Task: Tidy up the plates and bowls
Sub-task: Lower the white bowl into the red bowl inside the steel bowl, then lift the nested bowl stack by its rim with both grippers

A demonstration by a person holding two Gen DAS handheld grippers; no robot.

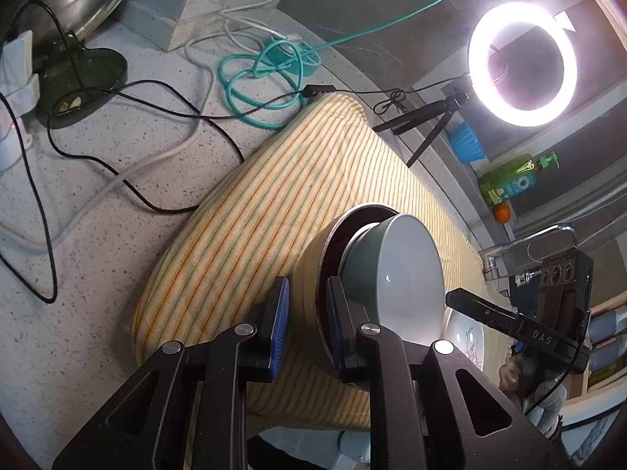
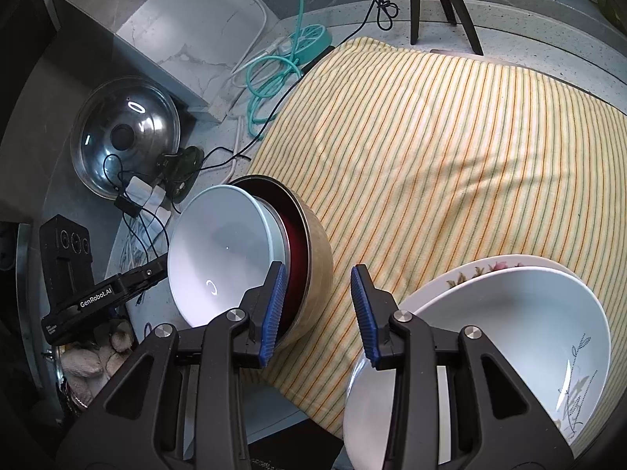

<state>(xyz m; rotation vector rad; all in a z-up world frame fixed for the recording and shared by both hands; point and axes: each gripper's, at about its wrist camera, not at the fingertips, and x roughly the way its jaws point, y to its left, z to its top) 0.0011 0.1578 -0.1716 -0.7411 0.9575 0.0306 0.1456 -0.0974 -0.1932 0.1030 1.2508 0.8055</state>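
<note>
Speckled grey stone makes the desk, and a yellow striped towel covers its middle part. On the towel stands a nest of bowls: a beige bowl outside, a dark red one within, and a pale green bowl innermost, tilted. The left gripper has its blue fingers apart on both sides of the beige wall; whether they press it I cannot tell. The right gripper also stands apart, one finger near the nest's rim. At five o'clock from the right gripper lies a white bowl on a flowered plate. Cables, a teal cord, a steel lid and a ring lamp crowd the desk around the towel.
</note>
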